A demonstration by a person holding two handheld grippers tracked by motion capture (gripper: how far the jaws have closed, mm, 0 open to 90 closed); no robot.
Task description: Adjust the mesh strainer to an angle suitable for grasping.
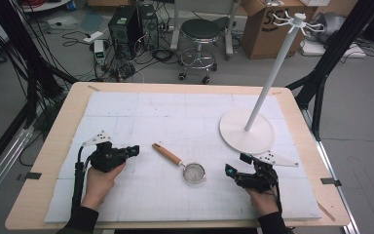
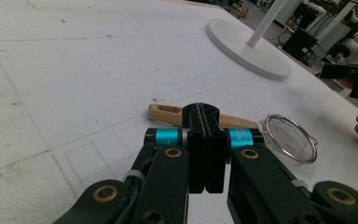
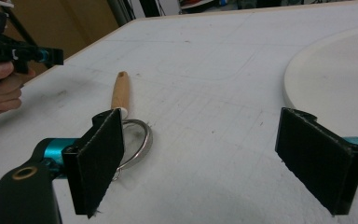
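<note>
Left gripper [image 1: 134, 150]: jaws pressed together, nothing between them; resting low at the left of the table [image 1: 53, 146], aimed toward the strainer. Right gripper [image 1: 237, 164]: jaws spread wide, empty; positioned just right of the strainer. Strainer [image 1: 194, 172]: lying flat on the white mat [image 1: 175, 112] between both grippers, touching neither; wooden handle [image 1: 167, 154] angled up-left. White stand [image 1: 247, 130]: round base near the right gripper, pole leaning up-right.

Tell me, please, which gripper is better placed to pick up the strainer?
Probably the right gripper: its jaws stand open beside the strainer. The left gripper is shut.
</note>
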